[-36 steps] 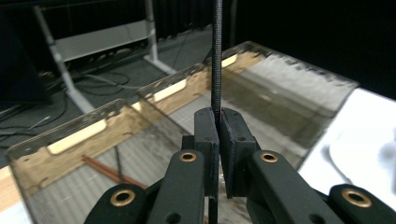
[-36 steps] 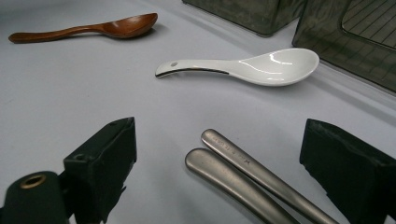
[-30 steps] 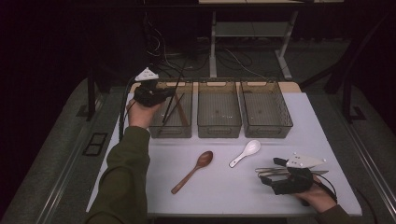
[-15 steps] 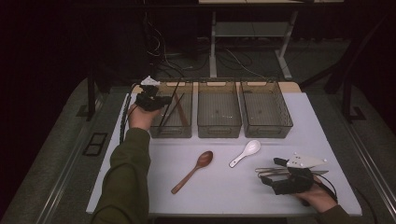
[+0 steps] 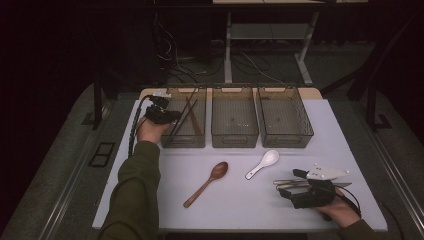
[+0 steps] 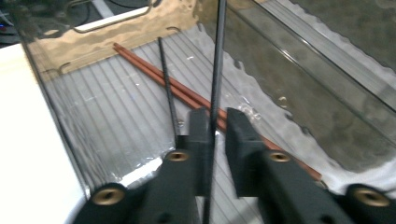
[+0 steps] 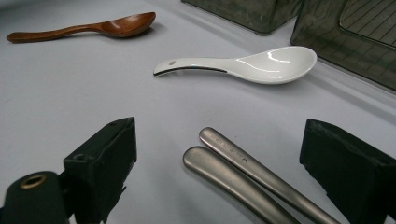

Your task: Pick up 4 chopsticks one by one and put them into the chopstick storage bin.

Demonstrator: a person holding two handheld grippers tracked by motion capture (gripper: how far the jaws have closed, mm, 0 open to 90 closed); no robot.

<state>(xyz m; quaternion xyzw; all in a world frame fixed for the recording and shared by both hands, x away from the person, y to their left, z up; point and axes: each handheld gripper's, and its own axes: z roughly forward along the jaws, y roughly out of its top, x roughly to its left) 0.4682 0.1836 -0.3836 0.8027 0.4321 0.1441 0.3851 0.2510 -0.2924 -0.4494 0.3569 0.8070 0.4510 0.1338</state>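
The right tongs rest near the table's near right edge, jaws spread wide astride two steel handles, with the white spoon and wooden spoon lying farther in toward the middle. Farther off, the left tongs are over the left bin, jaws slightly parted with a black chopstick standing between them, seemingly resting against one pad rather than firmly pinched; a second black chopstick and a red pair lie on the bin floor. To finish well, I'd keep the tongs low inside the bin, open fully so the stick drops flat beside the others, then lift straight out without snagging the wall.
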